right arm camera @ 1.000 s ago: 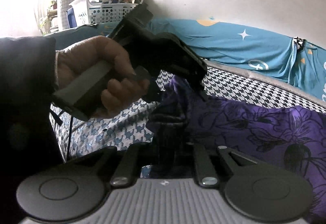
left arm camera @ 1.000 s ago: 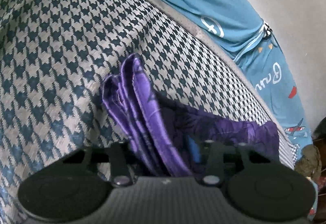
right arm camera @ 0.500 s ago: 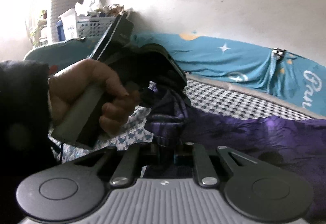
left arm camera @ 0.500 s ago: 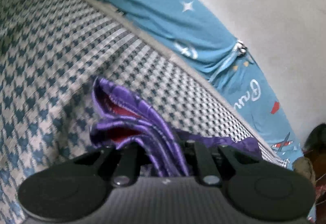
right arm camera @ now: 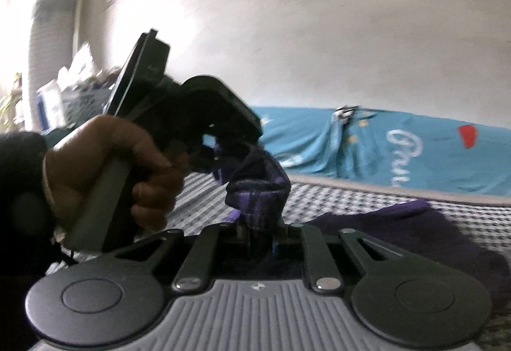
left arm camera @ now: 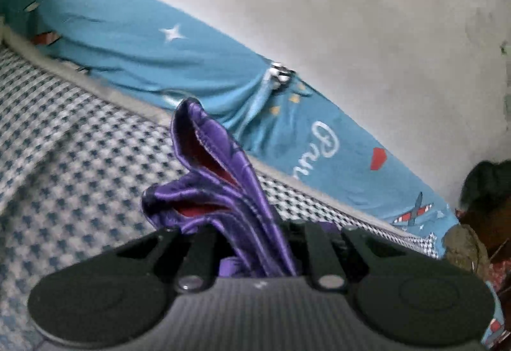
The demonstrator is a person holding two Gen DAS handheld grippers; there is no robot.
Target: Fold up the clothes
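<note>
Purple satin garment (left arm camera: 223,191), floral print, red lining visible inside 2 folds of its edge. Location: over the houndstooth bed cover (left arm camera: 80,143), which serves as reference for all entries below.

Item 1, garment. One bunched end is raised clear of the bed cover and pinched at 2 points side by side. In the left wrist view the gathered folds rise out of the jaws and point up and away toward the far edge of the bed cover; the long axis of the folds runs from the jaws to that edge. In the right wrist view the remainder of the garment (right arm camera: 399,232) trails down to the right and lies dark and flat on the bed cover.

Item 2, left gripper (left arm camera: 258,255). Jaws narrow, clamped on the garment's bunched edge. Held above the bed cover by a hand (right arm camera: 105,165) with a dark sleeve (right arm camera: 19,191), seen in the right wrist view.

Item 3, right gripper (right arm camera: 258,236). Jaws narrow, closed on a dark wad of the same garment just beside the left gripper's hold.

Item 4, blue printed sheet (left arm camera: 191,63). Stars, aeroplanes, white lettering; runs along the far edge of the bed cover, against a pale wall (left arm camera: 351,15).

Item 5, white basket (right arm camera: 80,95). Beyond the bed cover's left end, blurred.
</note>
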